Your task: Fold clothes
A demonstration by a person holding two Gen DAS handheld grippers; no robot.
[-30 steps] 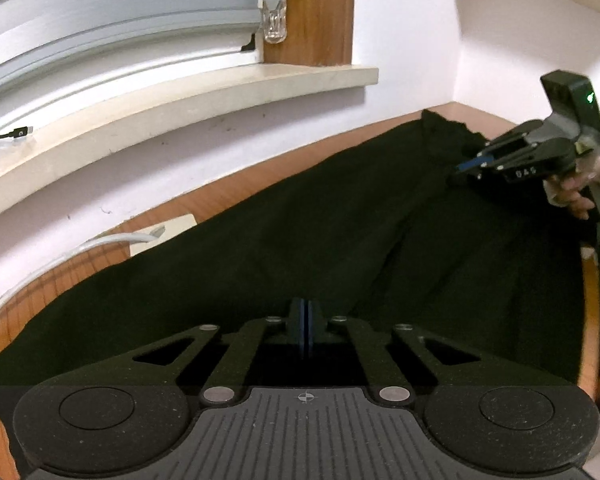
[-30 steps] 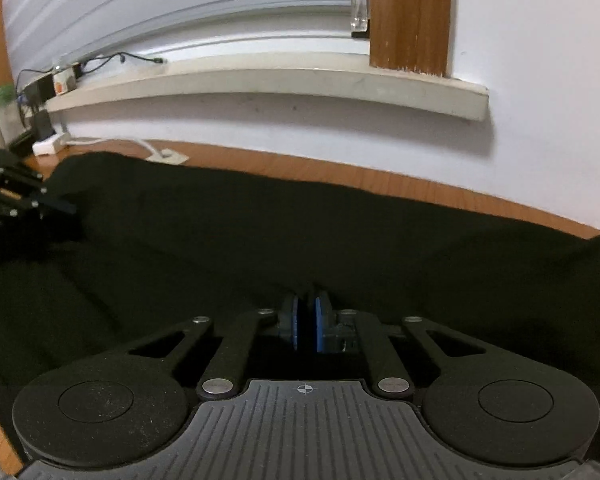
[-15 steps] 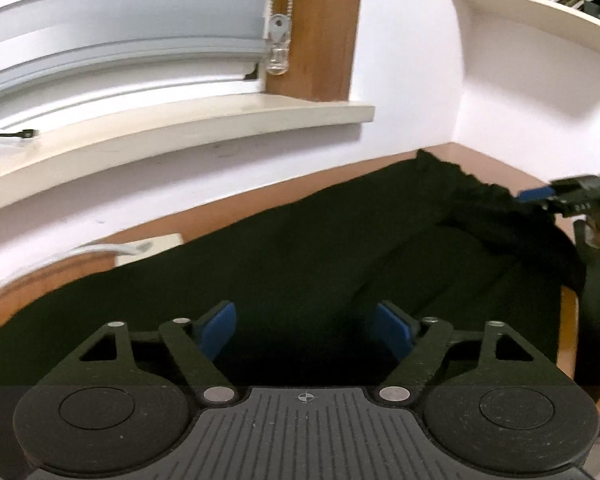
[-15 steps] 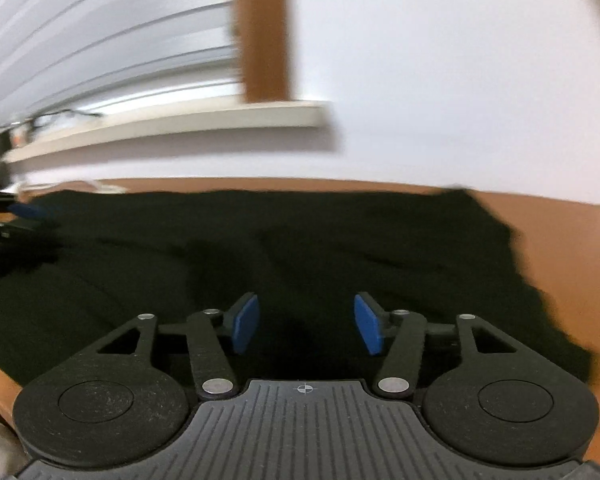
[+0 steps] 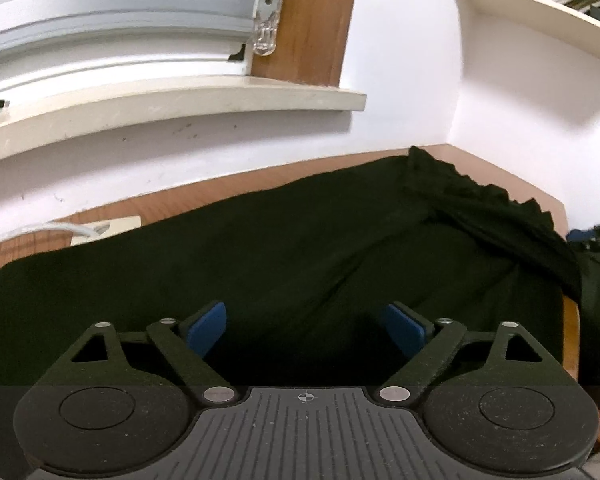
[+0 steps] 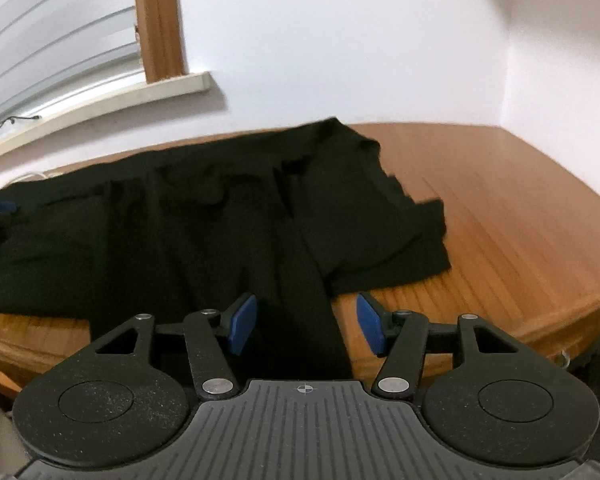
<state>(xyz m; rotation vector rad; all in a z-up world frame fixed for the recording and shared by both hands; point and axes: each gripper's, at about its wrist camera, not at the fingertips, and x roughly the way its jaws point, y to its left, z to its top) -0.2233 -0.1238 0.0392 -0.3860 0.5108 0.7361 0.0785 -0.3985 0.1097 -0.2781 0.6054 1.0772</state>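
Left gripper (image 5: pixel 303 330) over the near part of the black garment (image 5: pixel 300 248), jaws opening, blue pads (image 5: pixel 206 328) wide apart, cloth beneath but nothing pinched. Right gripper (image 6: pixel 306 326) likewise released, pads parted partway, poised at the near edge where a narrow strip of the cloth (image 6: pixel 300 320) ran between them toward the camera, untouched as far as could be told. Garment spread dark across the wooden table (image 6: pixel 500 208), long axis running side to side along the wall under the window sill (image 5: pixel 172 108). Ruffled end (image 5: pixel 480 208) lay far to the left gripper's right, close to the right gripper; probably that hand's to take for the next fold.
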